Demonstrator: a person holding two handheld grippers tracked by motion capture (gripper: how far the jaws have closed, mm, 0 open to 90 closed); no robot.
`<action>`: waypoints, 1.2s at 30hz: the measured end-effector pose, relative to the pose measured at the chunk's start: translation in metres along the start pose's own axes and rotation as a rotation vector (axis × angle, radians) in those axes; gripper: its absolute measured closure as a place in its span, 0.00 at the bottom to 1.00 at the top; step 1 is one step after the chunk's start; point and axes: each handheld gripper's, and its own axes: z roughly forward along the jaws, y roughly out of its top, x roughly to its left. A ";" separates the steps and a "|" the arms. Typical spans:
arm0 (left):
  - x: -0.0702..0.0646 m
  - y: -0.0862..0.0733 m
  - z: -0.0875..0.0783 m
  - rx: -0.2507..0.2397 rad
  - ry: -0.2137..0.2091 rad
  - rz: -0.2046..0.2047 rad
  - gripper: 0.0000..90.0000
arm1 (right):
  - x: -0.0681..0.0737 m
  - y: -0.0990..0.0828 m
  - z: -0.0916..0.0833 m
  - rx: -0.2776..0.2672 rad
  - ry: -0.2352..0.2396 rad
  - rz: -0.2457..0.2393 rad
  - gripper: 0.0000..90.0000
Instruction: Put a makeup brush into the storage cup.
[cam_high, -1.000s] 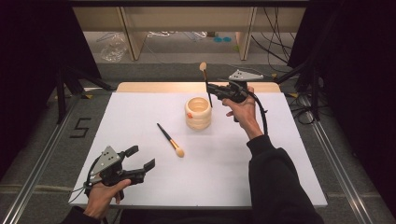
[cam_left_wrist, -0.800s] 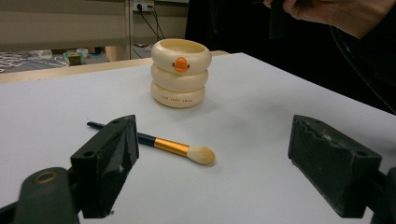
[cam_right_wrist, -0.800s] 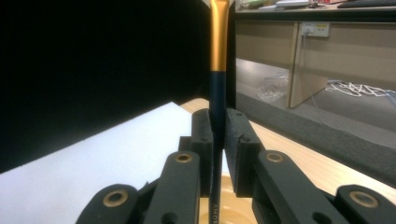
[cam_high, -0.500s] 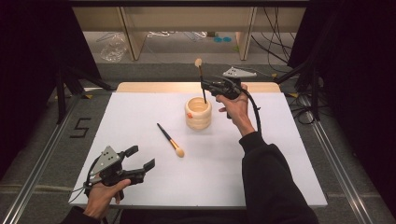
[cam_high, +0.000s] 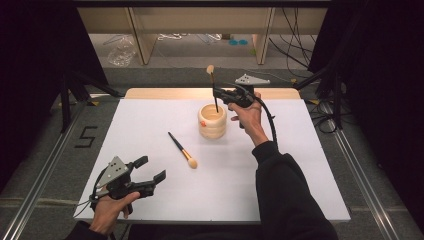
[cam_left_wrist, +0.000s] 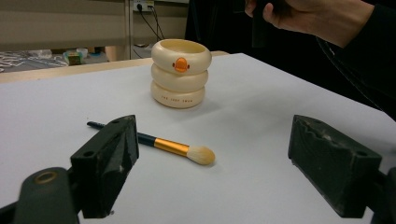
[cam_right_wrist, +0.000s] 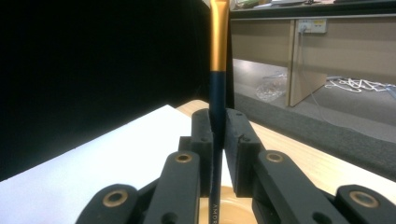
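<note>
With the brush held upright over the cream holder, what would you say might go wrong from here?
1. The right gripper pinches the held brush on its thin handle; it might slip or tilt as it goes down.
2. The handle's lower end sits near the holder's rim; a slight miss might nudge or tip the holder.
3. The second brush lies loose on the table near the holder; a sweeping arm might knock it. The left gripper rests open, well clear.
</note>
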 end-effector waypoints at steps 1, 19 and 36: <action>0.000 0.000 0.000 0.000 0.000 0.000 0.18 | 0.000 -0.001 0.001 -0.003 -0.004 -0.006 0.93; 0.000 0.000 -0.001 0.002 0.003 0.000 0.18 | 0.002 -0.011 0.011 0.032 -0.003 -0.001 0.93; 0.000 0.000 -0.001 -0.003 -0.001 -0.001 0.18 | 0.002 -0.024 0.016 0.067 -0.001 0.010 0.93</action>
